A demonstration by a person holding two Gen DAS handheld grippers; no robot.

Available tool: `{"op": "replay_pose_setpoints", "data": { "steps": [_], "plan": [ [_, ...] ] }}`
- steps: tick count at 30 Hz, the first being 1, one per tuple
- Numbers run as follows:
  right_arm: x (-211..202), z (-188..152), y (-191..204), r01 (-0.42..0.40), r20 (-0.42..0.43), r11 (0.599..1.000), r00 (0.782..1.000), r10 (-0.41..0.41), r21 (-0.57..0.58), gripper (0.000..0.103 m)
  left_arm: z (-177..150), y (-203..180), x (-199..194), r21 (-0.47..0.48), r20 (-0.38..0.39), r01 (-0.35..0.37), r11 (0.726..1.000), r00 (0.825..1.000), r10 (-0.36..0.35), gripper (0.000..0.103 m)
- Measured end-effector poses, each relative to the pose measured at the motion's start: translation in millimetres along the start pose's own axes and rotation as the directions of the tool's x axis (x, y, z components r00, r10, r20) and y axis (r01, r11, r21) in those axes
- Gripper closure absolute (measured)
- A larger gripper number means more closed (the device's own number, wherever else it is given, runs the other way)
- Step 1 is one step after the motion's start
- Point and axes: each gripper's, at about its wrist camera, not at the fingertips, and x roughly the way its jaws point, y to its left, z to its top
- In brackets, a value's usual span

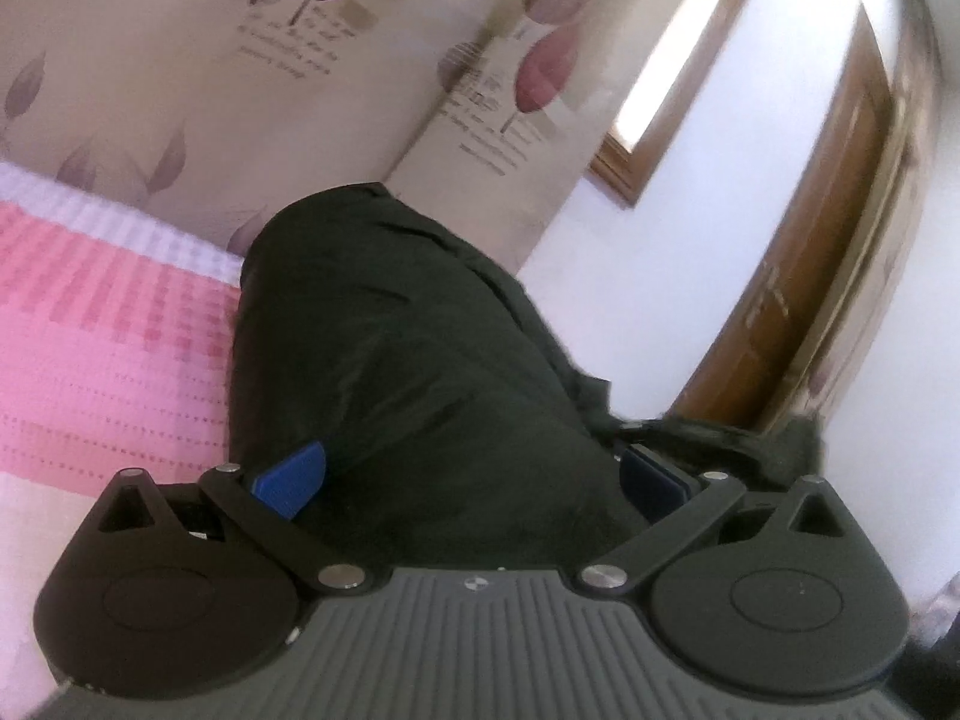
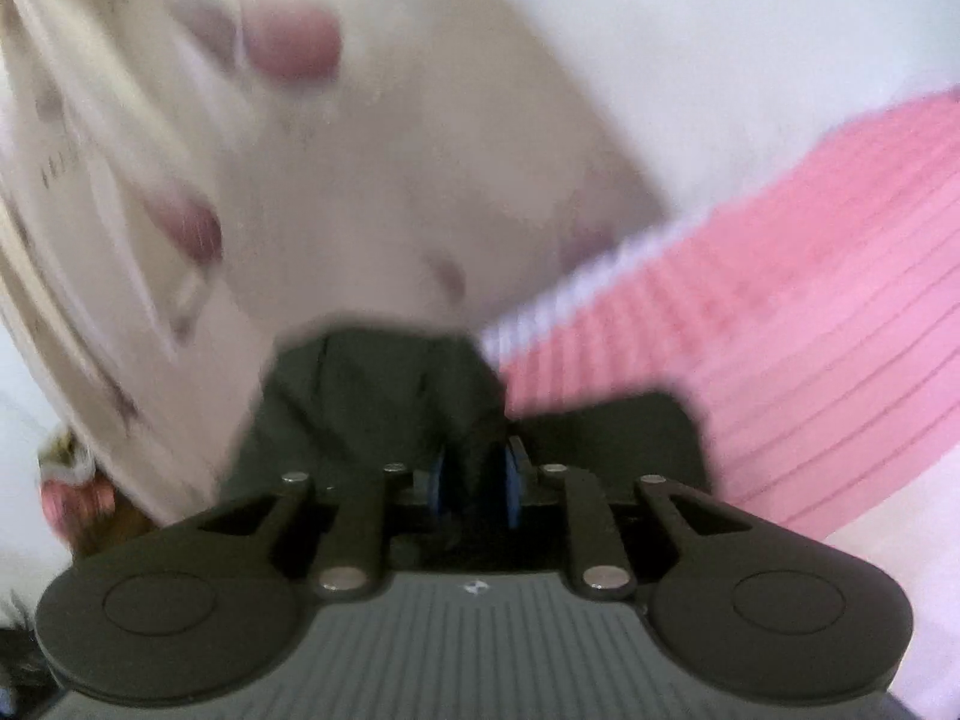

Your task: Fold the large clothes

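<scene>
Black garment (image 1: 408, 372) is bunched on the pink bedspread (image 1: 108, 360). Left gripper (image 1: 474, 480) stands wide around its bulk; right gripper (image 2: 474, 480) is pinched on a fold. Slippage is likely if pulled.

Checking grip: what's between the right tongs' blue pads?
A pinched fold of the dark garment sits between the right tongs; right wrist view shows it.

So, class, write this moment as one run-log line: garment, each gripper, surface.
garment: dark garment on pink bedspread | left gripper: open, astride cloth | right gripper: pinching a fold
</scene>
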Motion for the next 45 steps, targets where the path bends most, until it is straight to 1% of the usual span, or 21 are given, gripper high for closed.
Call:
{"op": "replay_pose_setpoints", "data": {
  "steps": [2, 4, 5, 7, 9, 10, 11, 12, 13, 14, 17, 19, 20, 23, 26, 27, 29, 32, 34, 38, 45],
  "plan": [
    [-29, 6, 3, 0.042, 0.024, 0.999, 0.999, -0.042, -0.007, 0.082, 2, 3, -2, -0.018, -0.002, -0.001, 1.000, 1.000, 0.001, 0.000],
    [-52, 1, 14, 0.097, -0.016, 0.993, 0.995, -0.098, -0.072, 0.076, 2, 5, -4, -0.043, 0.007, 0.004, 0.999, 1.000, -0.004, 0.000],
    [-62, -6, 22, 0.119, -0.032, 0.986, 0.992, -0.123, -0.115, 0.073, 3, 6, -5, -0.061, 0.012, 0.005, 0.998, 1.000, -0.004, 0.000],
    [-80, -25, 40, 0.123, -0.057, 0.975, 0.989, -0.136, -0.185, 0.055, 3, 7, -10, -0.106, 0.019, 0.005, 0.994, 1.000, -0.003, 0.000],
    [-96, -49, 66, 0.142, -0.035, 0.946, 0.987, -0.159, -0.291, 0.054, 1, 7, -14, -0.130, 0.030, 0.002, 0.991, 1.000, 0.002, 0.000],
    [-102, -62, 78, 0.167, -0.011, 0.917, 0.983, -0.184, -0.362, 0.056, 1, 6, -14, -0.125, 0.023, -0.005, 0.992, 1.000, 0.008, 0.000],
    [-103, -76, 92, 0.205, 0.013, 0.872, 0.975, -0.222, -0.445, 0.060, 1, 6, -14, -0.115, 0.012, -0.018, 0.993, 1.000, 0.019, 0.000],
    [-102, -87, 101, 0.240, 0.031, 0.834, 0.965, -0.259, -0.497, 0.078, 1, 5, -13, -0.109, 0.000, -0.031, 0.994, 1.000, 0.031, 0.000],
    [-98, -93, 102, 0.259, 0.032, 0.817, 0.959, -0.283, -0.515, 0.092, 0, 5, -12, -0.106, -0.013, -0.042, 0.994, 0.999, 0.041, 0.000],
    [-91, -99, 98, 0.281, 0.019, 0.812, 0.948, -0.316, -0.512, 0.093, -1, 5, -12, -0.101, -0.025, -0.054, 0.993, 0.998, 0.051, 0.000],
    [-73, -110, 77, 0.357, -0.028, 0.779, 0.902, -0.432, -0.515, 0.095, -5, 9, -8, -0.097, -0.079, -0.103, 0.990, 0.992, 0.095, 0.000],
    [-69, -111, 60, 0.378, -0.065, 0.810, 0.890, -0.452, -0.448, 0.095, -10, 14, -4, -0.115, -0.124, -0.119, 0.986, 0.987, 0.104, 0.000],
    [-70, -111, 58, 0.384, -0.064, 0.810, 0.888, -0.456, -0.443, 0.095, -11, 16, -6, -0.130, -0.125, -0.122, 0.984, 0.987, 0.106, 0.000],
    [-85, -101, 58, 0.390, -0.013, 0.837, 0.904, -0.427, -0.384, 0.095, -11, 15, -13, -0.139, -0.099, -0.143, 0.980, 0.987, 0.129, 0.000],
    [-109, -88, 78, 0.377, 0.108, 0.852, 0.925, -0.364, -0.363, 0.094, -4, 7, -18, -0.113, -0.090, -0.156, 0.981, 0.985, 0.146, 0.000],
    [-116, -85, 90, 0.362, 0.146, 0.847, 0.932, -0.331, -0.390, 0.094, -2, 4, -20, -0.102, -0.086, -0.160, 0.982, 0.985, 0.152, 0.000],
    [-117, -86, 116, 0.326, 0.177, 0.824, 0.945, -0.275, -0.463, 0.094, 3, -6, -19, -0.065, -0.084, -0.174, 0.983, 0.982, 0.168, 0.000],
    [-100, -89, 138, 0.273, 0.151, 0.802, 0.962, -0.228, -0.531, 0.094, 6, -19, -12, -0.010, -0.108, -0.190, 0.982, 0.976, 0.188, 0.000],
    [-80, -94, 140, 0.276, 0.124, 0.776, 0.960, -0.251, -0.567, 0.094, 6, -24, -6, 0.009, -0.135, -0.215, 0.977, 0.967, 0.214, 0.000],
    [-51, -106, 123, 0.299, 0.070, 0.767, 0.946, -0.317, -0.568, 0.094, 5, -30, 3, 0.063, -0.178, -0.268, 0.961, 0.945, 0.275, 0.000],
    [-43, -119, 100, 0.334, 0.048, 0.773, 0.929, -0.368, -0.540, 0.095, 5, -36, 10, 0.122, -0.190, -0.293, 0.948, 0.931, 0.312, 0.000]
  ]
}}
